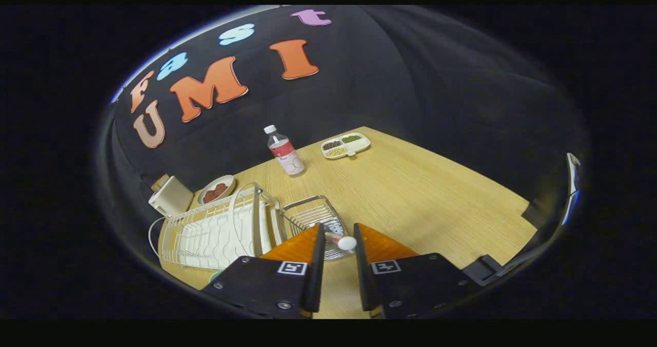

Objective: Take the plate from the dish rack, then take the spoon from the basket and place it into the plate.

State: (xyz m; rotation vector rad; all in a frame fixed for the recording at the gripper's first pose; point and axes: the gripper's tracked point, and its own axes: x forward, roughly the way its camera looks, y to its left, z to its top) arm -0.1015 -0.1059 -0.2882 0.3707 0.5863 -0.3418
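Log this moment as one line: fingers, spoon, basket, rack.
gripper: fingers apart | spoon: between fingertips, grip unclear | wire basket: beside dish rack | dish rack: white, on table

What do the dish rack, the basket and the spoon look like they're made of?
Dish rack: thin white rods, probably coated metal wire. Basket: shiny silver mesh, likely bare or chromed steel wire. Spoon, between the open gripper's fingers: smooth glossy white end, ceramic or plastic; the look can't settle which.
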